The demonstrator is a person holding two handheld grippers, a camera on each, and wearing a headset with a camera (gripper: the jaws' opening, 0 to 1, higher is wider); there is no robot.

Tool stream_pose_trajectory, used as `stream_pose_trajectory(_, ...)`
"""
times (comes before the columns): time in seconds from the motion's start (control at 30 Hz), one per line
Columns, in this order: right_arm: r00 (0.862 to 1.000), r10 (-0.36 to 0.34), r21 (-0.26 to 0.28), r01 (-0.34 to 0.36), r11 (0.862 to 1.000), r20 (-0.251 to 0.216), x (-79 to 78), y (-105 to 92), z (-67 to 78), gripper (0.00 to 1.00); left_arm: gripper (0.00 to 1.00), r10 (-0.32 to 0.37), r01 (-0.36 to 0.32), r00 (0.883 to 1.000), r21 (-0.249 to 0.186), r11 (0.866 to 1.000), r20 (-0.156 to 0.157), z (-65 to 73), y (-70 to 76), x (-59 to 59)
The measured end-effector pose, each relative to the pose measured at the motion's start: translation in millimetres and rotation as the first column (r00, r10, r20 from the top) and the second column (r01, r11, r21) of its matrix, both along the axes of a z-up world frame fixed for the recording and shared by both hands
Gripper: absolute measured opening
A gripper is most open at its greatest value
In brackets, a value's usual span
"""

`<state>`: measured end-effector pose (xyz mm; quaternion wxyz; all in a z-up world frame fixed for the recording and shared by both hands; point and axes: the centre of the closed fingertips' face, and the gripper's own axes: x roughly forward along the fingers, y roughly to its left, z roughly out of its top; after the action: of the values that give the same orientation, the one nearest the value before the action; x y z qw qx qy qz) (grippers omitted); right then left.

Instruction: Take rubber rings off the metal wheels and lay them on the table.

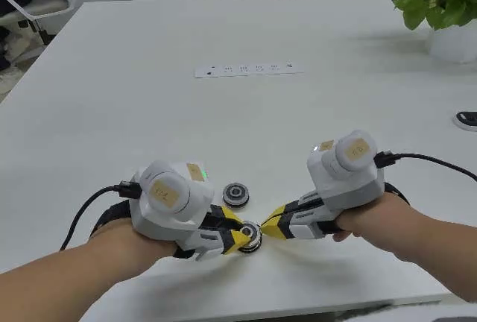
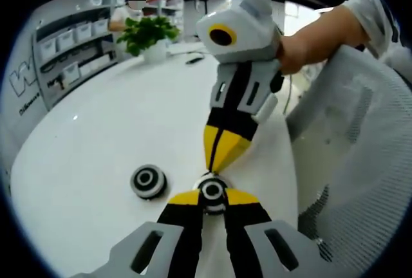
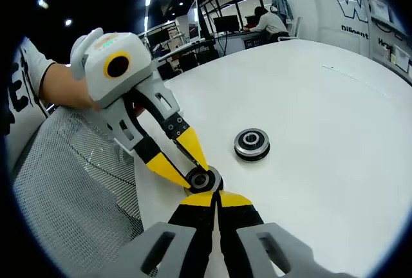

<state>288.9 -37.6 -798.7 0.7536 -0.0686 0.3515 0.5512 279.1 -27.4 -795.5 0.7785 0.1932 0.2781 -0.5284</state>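
The job is at its start, as far as I can judge. Both wheels carry their dark outer band, so I take it that both rings are left to pull and lay down. My left tongs [image 1: 242, 238] are closed on the near metal wheel [image 1: 250, 235], one yellow tip on either side of its rim, close to the front edge of the white worktop [image 1: 149, 76]. My right tongs [image 1: 269, 227] come in from the other side with their tips pressed together and the point touching that wheel's edge. Whether they have a pinch of rubber between them I cannot tell, since the contact is too small to read. In the left gripper view the held wheel shows its flat face and bore to the camera between my own tips. I judge that it lies flat or nearly so, bore axis roughly upright, though I cannot say whether it rests on the worktop or hangs just clear of it. A disc like this has no real long axis — what matters is that the rim faces sideways toward both tongs, which suits peeling the band off outward. The second wheel [image 1: 236, 194] lies flat just beyond the held one, apart from it, face and bore up, with its rubber ring [image 3: 239, 144] seated around the metal hub. A power strip [image 1: 249, 69] sits well back, out of the way.
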Motion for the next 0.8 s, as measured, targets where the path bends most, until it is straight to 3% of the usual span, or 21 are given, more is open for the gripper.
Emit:
stream_pose_trajectory(0.43,0.999,-0.021,0.033,0.022,0.999,-0.038,-2.0,3.5,2.9,0.0,0.12,0.008,-0.008,1.0,0.017,1.0,0.009,0.0,0.0,0.5)
stream_pose_trajectory(0.8,0.999,-0.012,0.042,0.014,0.999,-0.044,-4.2,6.8,5.6,0.0,0.12,0.009,-0.009,1.0,0.022,1.0,0.012,-0.2,0.0,0.6)
